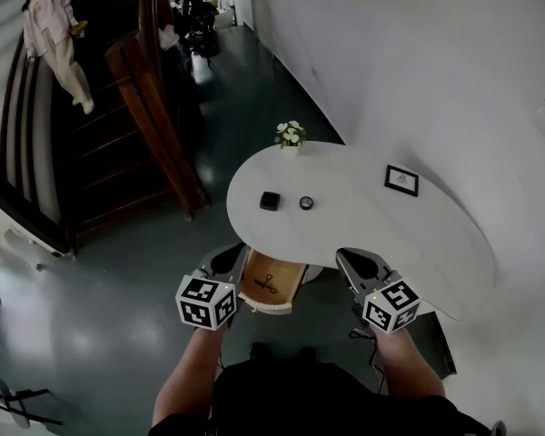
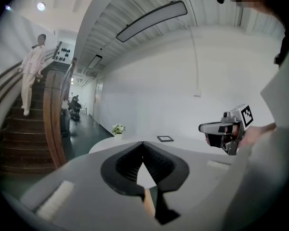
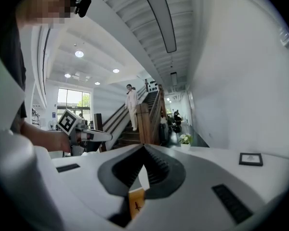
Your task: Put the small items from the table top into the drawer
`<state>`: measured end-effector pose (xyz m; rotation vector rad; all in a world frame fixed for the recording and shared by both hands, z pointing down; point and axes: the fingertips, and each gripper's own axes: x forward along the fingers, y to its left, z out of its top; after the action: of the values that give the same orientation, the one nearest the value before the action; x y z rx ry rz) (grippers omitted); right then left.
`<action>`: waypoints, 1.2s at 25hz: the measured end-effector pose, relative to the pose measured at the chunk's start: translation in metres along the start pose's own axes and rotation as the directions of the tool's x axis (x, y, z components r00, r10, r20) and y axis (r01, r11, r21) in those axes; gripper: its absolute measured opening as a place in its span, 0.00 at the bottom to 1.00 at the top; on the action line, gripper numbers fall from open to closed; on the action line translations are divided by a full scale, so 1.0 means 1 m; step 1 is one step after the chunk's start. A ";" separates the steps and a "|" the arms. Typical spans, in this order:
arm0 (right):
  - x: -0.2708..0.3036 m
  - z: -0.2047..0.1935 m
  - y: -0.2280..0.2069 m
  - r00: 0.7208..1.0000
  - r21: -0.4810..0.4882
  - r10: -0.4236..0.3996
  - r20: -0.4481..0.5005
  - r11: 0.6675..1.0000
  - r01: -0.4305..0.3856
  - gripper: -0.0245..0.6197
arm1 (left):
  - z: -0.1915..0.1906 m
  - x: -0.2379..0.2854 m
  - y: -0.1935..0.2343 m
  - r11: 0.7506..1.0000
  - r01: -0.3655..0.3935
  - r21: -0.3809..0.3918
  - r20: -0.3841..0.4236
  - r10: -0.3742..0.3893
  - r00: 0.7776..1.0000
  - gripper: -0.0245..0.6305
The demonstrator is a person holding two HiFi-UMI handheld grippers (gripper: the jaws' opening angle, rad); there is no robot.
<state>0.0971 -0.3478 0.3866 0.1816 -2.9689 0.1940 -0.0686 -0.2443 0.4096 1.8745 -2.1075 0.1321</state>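
Note:
On the white table (image 1: 372, 230) lie a small black square item (image 1: 270, 201) and a small round ring-like item (image 1: 306, 203). Below the table's near edge a wooden drawer (image 1: 271, 282) stands pulled out, with a small dark object (image 1: 267, 285) lying inside. My left gripper (image 1: 229, 256) hangs left of the drawer and my right gripper (image 1: 356, 259) to its right, both near the table edge. In the left gripper view the jaws (image 2: 143, 144) meet at the tip on nothing. The right gripper's jaws (image 3: 144, 148) are likewise shut and empty, with drawer wood (image 3: 136, 203) showing below.
A small pot of white flowers (image 1: 291, 134) stands at the table's far edge and a black picture frame (image 1: 401, 180) lies to the right. A wooden staircase (image 1: 145, 98) rises at left with a person (image 1: 54, 34) on it. A white wall runs behind the table.

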 end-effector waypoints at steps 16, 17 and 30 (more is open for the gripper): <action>0.022 0.049 0.016 0.993 -0.034 -0.062 0.097 0.997 0.066 0.05 | 0.050 -0.014 0.048 0.998 -0.045 0.046 0.120 0.040 0.992 0.05; 0.022 0.049 0.017 0.993 -0.031 -0.063 0.098 0.997 0.066 0.05 | 0.049 -0.014 0.049 0.998 -0.046 0.048 0.117 0.040 0.992 0.05; 0.036 0.050 -0.010 0.985 -0.034 -0.122 0.118 0.991 0.127 0.05 | 0.055 0.000 0.078 0.992 -0.081 0.096 0.142 0.067 0.988 0.05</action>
<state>0.0559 -0.3687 0.3447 0.3844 -3.0603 0.1094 -0.1549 -0.2485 0.3683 1.9137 -2.3054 0.1315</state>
